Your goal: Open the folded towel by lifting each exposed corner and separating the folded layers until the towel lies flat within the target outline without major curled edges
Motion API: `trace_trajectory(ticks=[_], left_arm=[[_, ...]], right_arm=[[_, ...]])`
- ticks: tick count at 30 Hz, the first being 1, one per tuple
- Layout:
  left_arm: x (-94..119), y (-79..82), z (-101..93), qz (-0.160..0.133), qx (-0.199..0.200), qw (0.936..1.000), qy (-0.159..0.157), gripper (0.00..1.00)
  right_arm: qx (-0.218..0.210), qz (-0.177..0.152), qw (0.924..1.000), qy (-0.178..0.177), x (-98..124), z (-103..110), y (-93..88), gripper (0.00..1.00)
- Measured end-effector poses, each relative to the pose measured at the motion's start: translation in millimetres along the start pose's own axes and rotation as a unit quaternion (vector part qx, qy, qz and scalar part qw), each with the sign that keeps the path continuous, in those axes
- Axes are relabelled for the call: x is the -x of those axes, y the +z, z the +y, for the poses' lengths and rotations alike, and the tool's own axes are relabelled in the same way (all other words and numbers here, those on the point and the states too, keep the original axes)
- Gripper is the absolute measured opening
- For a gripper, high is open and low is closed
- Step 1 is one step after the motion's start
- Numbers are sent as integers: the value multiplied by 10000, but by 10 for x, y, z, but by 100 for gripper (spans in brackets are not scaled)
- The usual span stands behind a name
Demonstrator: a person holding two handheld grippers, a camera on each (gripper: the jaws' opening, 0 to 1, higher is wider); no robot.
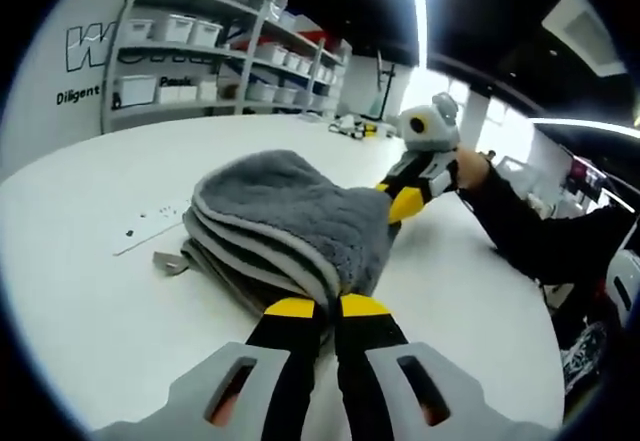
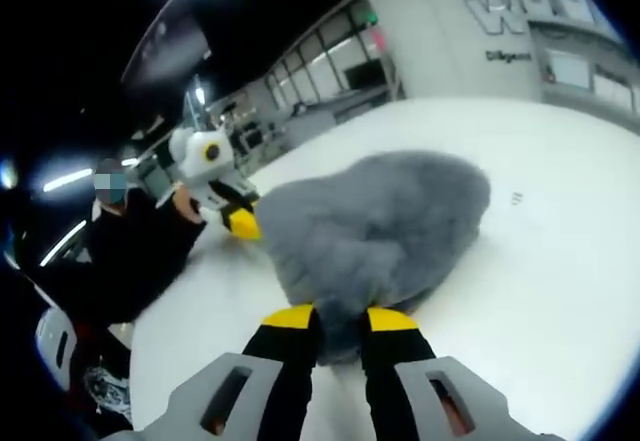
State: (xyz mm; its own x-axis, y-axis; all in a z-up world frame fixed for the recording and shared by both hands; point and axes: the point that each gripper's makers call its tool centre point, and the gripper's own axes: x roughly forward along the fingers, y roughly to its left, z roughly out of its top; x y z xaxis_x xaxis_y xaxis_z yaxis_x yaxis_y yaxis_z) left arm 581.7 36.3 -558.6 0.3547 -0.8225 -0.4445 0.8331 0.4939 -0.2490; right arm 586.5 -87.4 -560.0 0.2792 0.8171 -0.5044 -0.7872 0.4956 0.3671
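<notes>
At frame centre on the white table (image 1: pixel 90 291), the grey towel (image 1: pixel 290 221) is pinched by both grippers: left gripper (image 1: pixel 330 306) at bottom centre, right gripper (image 2: pixel 340 317) likewise, each clamped on a corner

Grey towel (image 1: pixel 290 221) bunched, folded

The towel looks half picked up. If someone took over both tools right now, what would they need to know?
Left tool: shut on the towel at its near edge.
Right tool: shut on the towel's opposite edge.
Towel: still folded in stacked layers, bunched, partly on the white table.
Done: both edges gripped.
Left: pull the layers apart and spread it flat. I can't make out a target outline.
</notes>
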Motion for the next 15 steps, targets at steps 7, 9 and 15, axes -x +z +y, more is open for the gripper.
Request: trace_trajectory(ticks=[7,9,15], left_arm=[[32,-43,-95,-98,-304,9995,-49,3],[44,-14,-80,-179,-341,9993,5,4],[43,-46,-101,-196,-210,9996,-69,4]], right_arm=[[181,-132,9997,16,4,32,-19,14],[124,-150,9998,44,-2,43,-19,13],[356,-115,9993,34,-1,107,-54,12]])
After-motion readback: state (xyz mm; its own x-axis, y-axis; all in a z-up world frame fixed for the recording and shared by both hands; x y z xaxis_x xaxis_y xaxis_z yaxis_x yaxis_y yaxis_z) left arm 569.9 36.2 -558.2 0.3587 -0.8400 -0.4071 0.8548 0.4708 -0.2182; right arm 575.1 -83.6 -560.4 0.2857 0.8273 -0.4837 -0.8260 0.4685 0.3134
